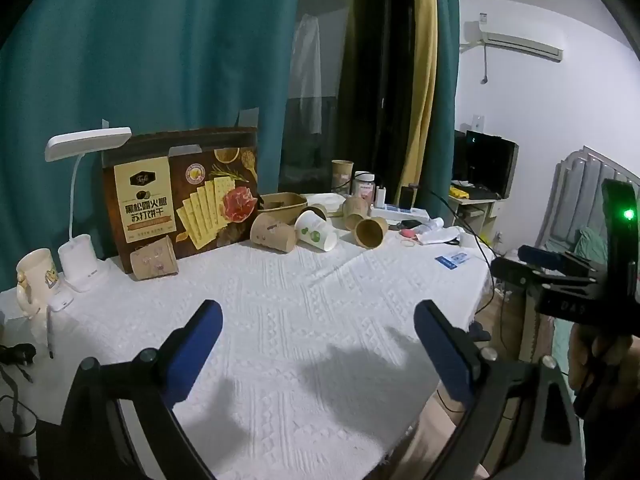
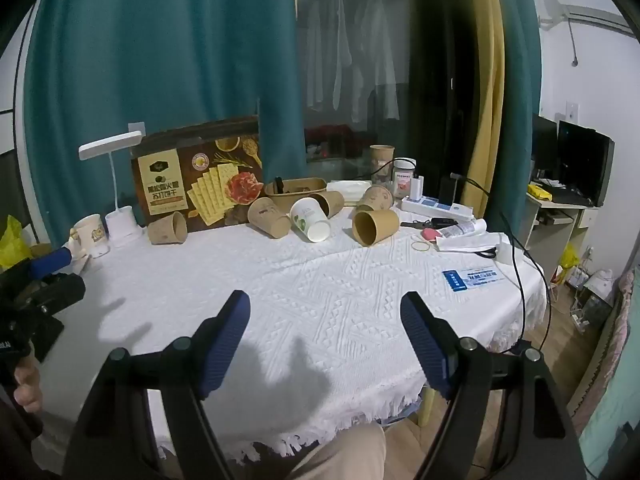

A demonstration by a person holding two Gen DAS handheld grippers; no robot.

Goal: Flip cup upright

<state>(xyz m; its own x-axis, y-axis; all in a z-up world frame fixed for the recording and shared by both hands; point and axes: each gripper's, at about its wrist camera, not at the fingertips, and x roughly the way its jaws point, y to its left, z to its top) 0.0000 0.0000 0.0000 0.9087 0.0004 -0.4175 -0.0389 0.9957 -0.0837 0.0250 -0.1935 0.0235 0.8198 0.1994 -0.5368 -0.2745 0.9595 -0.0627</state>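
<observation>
Two claws are hovering over the near edge of a white-clothed worktop (image 2: 340,280), both spread wide and gripping nothing. The left claw (image 1: 316,344) is pointing toward 12 o'clock, and the right claw (image 2: 326,336) is doing the same.

Several paper cups are lying on their sides along the far edge. A white cup (image 2: 310,220) is lying at about 12 o'clock from the right claw, its long axis running from 11 to 5 o'clock, its open mouth facing the camera and down to the right. Just left of it, touching or nearly so, a brown cup (image 2: 269,217) is lying with its mouth also turned toward 5 o'clock. At 1 o'clock another brown cup (image 2: 375,227) is pointing its mouth toward 7 o'clock. Farther left, at 10 o'clock, a fourth cup (image 2: 168,229) is resting against a cracker box (image 2: 200,184), its mouth facing right.

The right wrist view is taking in a blue card (image 2: 470,278) on the cloth, a rubber band (image 2: 421,245) and a dark monitor (image 2: 584,168) at 2 o'clock. The left wrist view alone is showing a wall air conditioner (image 1: 516,42) at 1 o'clock and a bed headboard (image 1: 588,196) at 3 o'clock, with the right claw's body and a green light (image 1: 629,214) beside it. A white lamp (image 1: 86,144) and a mug (image 1: 36,280) are standing at 10 o'clock in both views.
</observation>
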